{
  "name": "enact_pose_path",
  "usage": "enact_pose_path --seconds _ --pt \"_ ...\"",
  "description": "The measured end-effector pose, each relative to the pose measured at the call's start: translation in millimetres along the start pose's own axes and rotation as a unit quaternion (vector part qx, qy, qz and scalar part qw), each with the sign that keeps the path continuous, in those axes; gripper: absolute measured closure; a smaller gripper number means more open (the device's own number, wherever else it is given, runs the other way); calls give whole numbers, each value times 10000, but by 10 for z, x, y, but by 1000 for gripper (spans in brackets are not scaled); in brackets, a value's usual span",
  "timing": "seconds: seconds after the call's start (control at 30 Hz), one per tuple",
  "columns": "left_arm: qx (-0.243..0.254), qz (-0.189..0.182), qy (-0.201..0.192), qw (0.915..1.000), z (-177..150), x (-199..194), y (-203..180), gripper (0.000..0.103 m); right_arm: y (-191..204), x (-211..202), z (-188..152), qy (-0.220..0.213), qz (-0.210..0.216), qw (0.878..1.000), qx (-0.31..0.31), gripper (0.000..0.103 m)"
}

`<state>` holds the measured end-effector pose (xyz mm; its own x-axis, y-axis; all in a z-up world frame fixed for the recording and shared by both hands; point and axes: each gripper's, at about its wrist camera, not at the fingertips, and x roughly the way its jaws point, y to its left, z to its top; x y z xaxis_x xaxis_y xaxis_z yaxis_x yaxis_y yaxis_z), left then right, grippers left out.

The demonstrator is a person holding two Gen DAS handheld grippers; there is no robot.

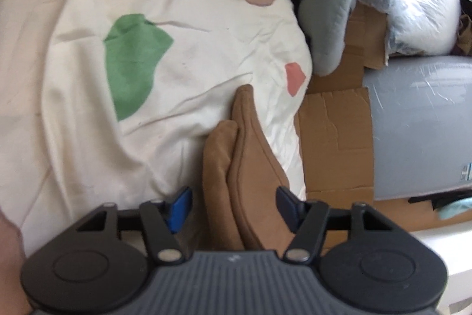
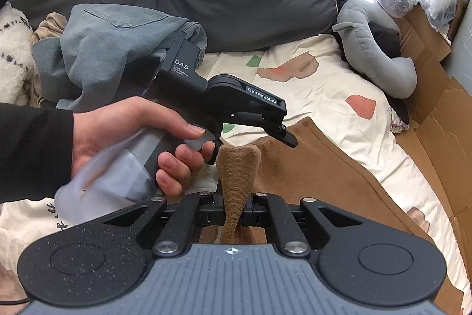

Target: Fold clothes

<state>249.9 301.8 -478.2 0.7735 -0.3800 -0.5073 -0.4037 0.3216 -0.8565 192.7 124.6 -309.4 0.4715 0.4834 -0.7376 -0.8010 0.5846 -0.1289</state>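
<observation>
Folding has barely begun: from the left wrist, the left tool (image 1: 233, 207) stands apart, its jaws astride two bunched ridges of the brown garment (image 1: 244, 167) without pressing them, on the patterned bed (image 1: 88, 64). From the right wrist, the right tool (image 2: 234, 207) is clamped on a pinched fold of that fuzzy brown cloth, which lies rumpled and unfolded toward the near right.

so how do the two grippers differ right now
The right gripper is shut on a bunched fold of the brown garment; the left gripper stands open, the garment between its fingers but not pinched. The right sits low over the cloth; the left is held above it. Both work the same garment.
</observation>
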Motion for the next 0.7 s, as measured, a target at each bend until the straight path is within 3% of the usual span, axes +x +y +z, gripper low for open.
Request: enact_pose_path --seconds 0.07,0.1,0.47,0.7 --pt "66 14 62 10000 -8 26 -9 69 -1 -4 -3 -11 -7 10000 2 98" --pt "91 83 58 9999 -5 27 -8 89 -1 -4 -6 -11 -5 10000 18 98" --pt "349 268 -33 9990 -34 -92 -149 93 -150 -134 -65 -135 143 9995 264 98" --pt "685 333 -97 9970 -107 -131 -497 93 -332 -329 -198 -324 227 9973 616 99"
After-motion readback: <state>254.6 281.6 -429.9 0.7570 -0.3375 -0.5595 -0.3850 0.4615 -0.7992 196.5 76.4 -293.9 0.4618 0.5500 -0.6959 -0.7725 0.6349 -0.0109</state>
